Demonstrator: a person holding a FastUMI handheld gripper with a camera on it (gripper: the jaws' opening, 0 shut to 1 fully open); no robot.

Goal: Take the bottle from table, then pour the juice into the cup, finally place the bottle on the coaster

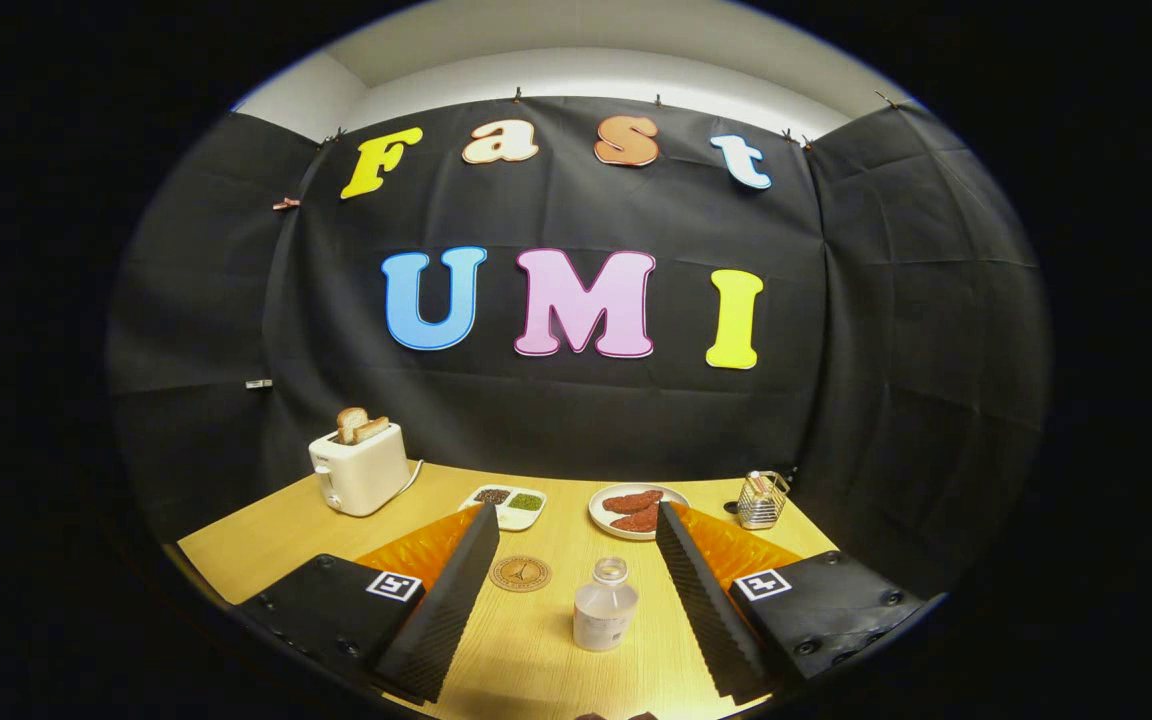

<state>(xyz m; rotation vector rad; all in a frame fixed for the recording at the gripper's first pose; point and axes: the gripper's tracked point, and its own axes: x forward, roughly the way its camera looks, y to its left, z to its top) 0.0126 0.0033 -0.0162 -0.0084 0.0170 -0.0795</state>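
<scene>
Gripper view. The gripper (571,530) has its two fingers spread wide, with nothing held between them and neither finger touching any object. The bottle (604,606), a small clear one with an open neck, stands upright on the wooden table (256,545) in the gap between the fingers, nearer the right finger than the left and apart from both. The coaster (520,573), a round brown disc, lies flat on the table between the fingers, just beside the left finger's inner edge and a little ahead and left of the bottle. Beyond the fingertips, a white plate (636,511) carrying reddish pieces of food sits close to the right fingertip, and a white two-compartment dish (508,505) with dark and green contents sits close to the left fingertip. Farther ahead to the left, a white toaster (360,468) holds two slices of bread in its slots. Farther ahead to the right stands a small wire metal basket (762,499).
</scene>
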